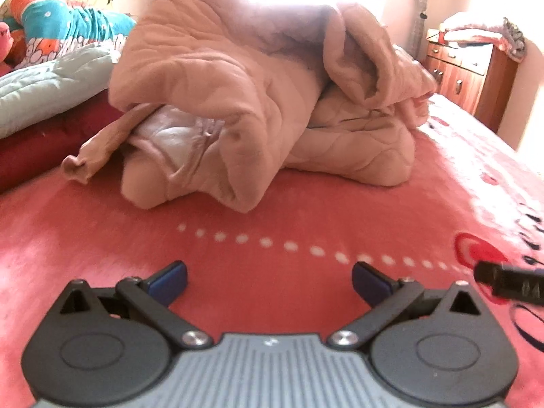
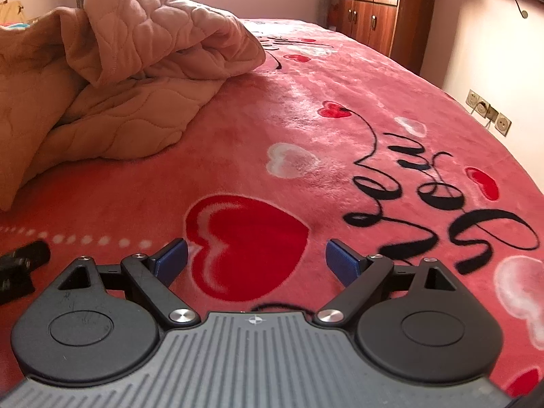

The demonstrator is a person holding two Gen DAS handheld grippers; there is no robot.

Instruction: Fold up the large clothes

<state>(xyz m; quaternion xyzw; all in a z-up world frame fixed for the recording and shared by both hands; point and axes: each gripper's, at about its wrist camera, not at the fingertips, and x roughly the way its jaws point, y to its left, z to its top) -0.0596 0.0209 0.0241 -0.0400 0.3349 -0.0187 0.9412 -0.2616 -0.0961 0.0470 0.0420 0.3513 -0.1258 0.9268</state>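
Observation:
A large tan quilted garment [image 1: 258,102] lies crumpled in a heap on the pink bed cover [image 1: 272,224], with pale lining and a sleeve end showing at its left. My left gripper [image 1: 268,284] hovers low over the cover, well short of the heap, open with nothing between its blue pads [image 1: 170,280]. In the right wrist view the same garment [image 2: 129,78] fills the upper left. My right gripper [image 2: 255,261] is open over a red heart print [image 2: 244,241], to the right of the heap and apart from it.
Pillows and bright bedding [image 1: 54,54] are stacked at the far left on a dark red cushion. A wooden cabinet [image 2: 377,17] stands past the bed's far right corner. Wall sockets [image 2: 489,115] sit on the right wall. The other gripper's black tip [image 1: 510,282] shows at the right edge.

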